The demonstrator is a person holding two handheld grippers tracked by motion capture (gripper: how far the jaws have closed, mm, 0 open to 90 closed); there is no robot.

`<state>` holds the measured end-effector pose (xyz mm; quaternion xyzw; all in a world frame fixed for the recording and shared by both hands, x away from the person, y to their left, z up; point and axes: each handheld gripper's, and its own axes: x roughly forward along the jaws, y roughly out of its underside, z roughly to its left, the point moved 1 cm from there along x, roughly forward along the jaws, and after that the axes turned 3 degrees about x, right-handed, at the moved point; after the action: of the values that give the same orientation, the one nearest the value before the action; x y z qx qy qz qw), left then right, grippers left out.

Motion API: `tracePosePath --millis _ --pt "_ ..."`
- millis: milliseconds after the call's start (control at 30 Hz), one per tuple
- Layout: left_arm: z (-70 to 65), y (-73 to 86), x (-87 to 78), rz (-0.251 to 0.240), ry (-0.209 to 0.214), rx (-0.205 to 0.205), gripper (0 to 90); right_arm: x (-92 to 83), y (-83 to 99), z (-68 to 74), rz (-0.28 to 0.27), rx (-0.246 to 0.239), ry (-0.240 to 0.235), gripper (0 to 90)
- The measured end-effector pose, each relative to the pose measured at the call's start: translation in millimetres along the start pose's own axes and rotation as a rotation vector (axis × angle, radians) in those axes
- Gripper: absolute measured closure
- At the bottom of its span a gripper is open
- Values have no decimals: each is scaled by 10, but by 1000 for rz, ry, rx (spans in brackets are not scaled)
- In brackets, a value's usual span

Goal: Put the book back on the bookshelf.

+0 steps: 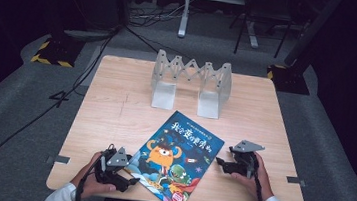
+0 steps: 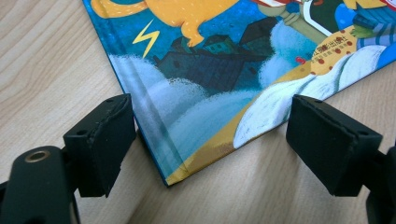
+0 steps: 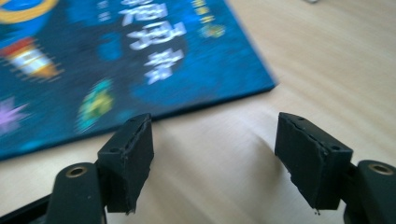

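Note:
A blue picture book (image 1: 175, 155) with cartoon monsters on its cover lies flat and slanted on the wooden table (image 1: 115, 109). My left gripper (image 1: 132, 173) sits at the book's near left corner. In the left gripper view that corner of the book (image 2: 210, 70) lies between the wide-apart jaws of my left gripper (image 2: 210, 140); one pad rests beside the spine edge and the other stands apart, so it is open. My right gripper (image 1: 221, 164) is just off the book's right edge. The right gripper view has the right gripper (image 3: 215, 154) open over bare wood, with the book (image 3: 116, 56) just ahead.
A grey accordion-style book rack (image 1: 191, 81) stands at the back middle of the table. Cables, a yellow-and-black striped stand base (image 1: 51, 52) and frame legs lie on the grey floor around the table.

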<state>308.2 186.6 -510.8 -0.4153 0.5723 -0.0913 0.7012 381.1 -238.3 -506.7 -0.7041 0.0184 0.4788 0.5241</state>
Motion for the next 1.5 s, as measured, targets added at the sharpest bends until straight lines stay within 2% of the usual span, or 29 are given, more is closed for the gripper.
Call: tracePosePath --millis 67,233,367,433,567,700,1067,1333,1367,1500 --pt "-18 -9 3 3 5 3 165 -56 62 73 4 -14 -45 288" --pt "-77 -61 49 -9 44 1 181 -82 78 196 10 -56 -81 318" --pt "-124 -117 104 -5 43 20 167 -44 42 206 11 -60 -90 314" --pt "-135 -142 127 -5 50 17 166 -31 20 179 16 -61 -76 308" --pt "-160 -176 156 -19 73 10 205 -1 -6 75 13 -19 -40 308" --pt "-198 -217 193 -20 66 25 234 29 -46 16 9 -8 3 316" --pt "-246 -310 282 -30 84 28 268 92 -101 -137 0 38 58 316" --pt "-309 -380 352 -40 106 38 280 57 -59 -220 -1 68 46 320" --pt "-313 -384 355 -38 113 30 280 46 -50 -225 1 66 42 320" --pt "-332 -406 383 -45 117 39 280 4 -20 -226 12 53 31 316"
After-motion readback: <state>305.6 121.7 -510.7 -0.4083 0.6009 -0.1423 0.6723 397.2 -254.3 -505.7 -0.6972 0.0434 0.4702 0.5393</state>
